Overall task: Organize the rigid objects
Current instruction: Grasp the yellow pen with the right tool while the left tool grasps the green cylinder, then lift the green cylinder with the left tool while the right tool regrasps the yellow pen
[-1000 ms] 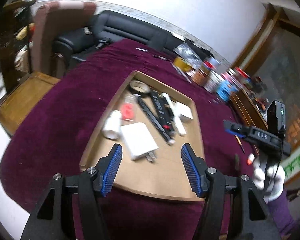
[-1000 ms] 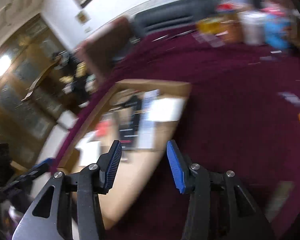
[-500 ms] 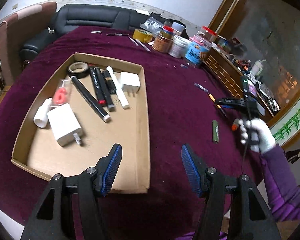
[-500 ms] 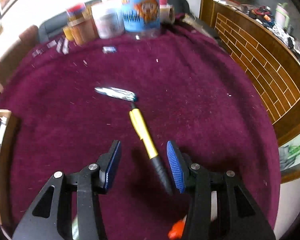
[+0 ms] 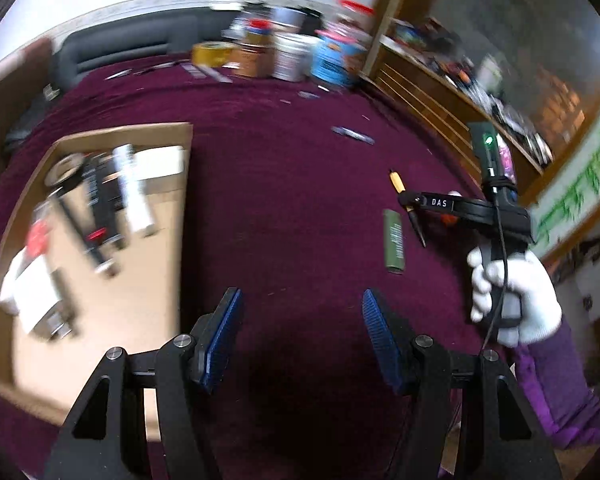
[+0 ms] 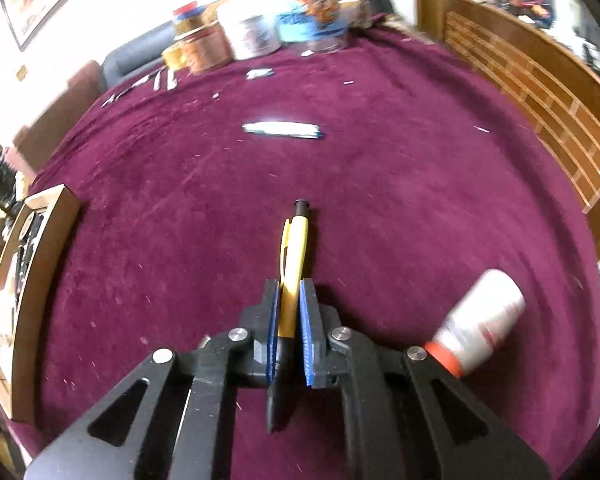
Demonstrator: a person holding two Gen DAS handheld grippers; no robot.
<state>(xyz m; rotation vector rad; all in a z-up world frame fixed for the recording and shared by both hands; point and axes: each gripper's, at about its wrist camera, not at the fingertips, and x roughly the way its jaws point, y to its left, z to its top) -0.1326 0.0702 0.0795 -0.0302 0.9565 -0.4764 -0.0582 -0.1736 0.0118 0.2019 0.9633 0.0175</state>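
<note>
Right wrist view shows the right tongs [image 6: 288, 320] clamped on a yellow pen [image 6: 294, 264], the blue pads [image 6: 306, 320] pressing its barrel from both sides. The pen points away from the camera, its black clicker end out ahead over the maroon cloth of the surface [image 6: 420, 200] and its dark tip end running back under the tongs; whether it lies on the cloth or is just off it I cannot tell. Just to the right of the tongs lies a white bottle with an orange cap [image 6: 480, 320], on its side on the cloth. Farther ahead a small blue and silver pocket knife [image 6: 282, 129] lies crosswise, well apart from the pen. At the far edge of the surface stand several jars and tubs [image 6: 260, 32], blurred. At the left edge the wall of a cardboard tray [image 6: 40, 264] comes into view.

From the left wrist view the left tongs [image 5: 302, 340] stand apart with nothing between them, above bare cloth beside the tray's [image 5: 186, 208] right wall. Inside the tray lie blurred things: a white charger block [image 5: 36, 300], a white tube [image 5: 134, 196], dark pens [image 5: 100, 208] and a roll of tape [image 5: 62, 168]. To the right a hand in a white glove [image 5: 512, 292] with a purple sleeve [image 5: 556, 388] holds the other tool, whose tip is at the pen. A green oblong case [image 5: 395, 240] lies on the cloth just beside that pen
</note>
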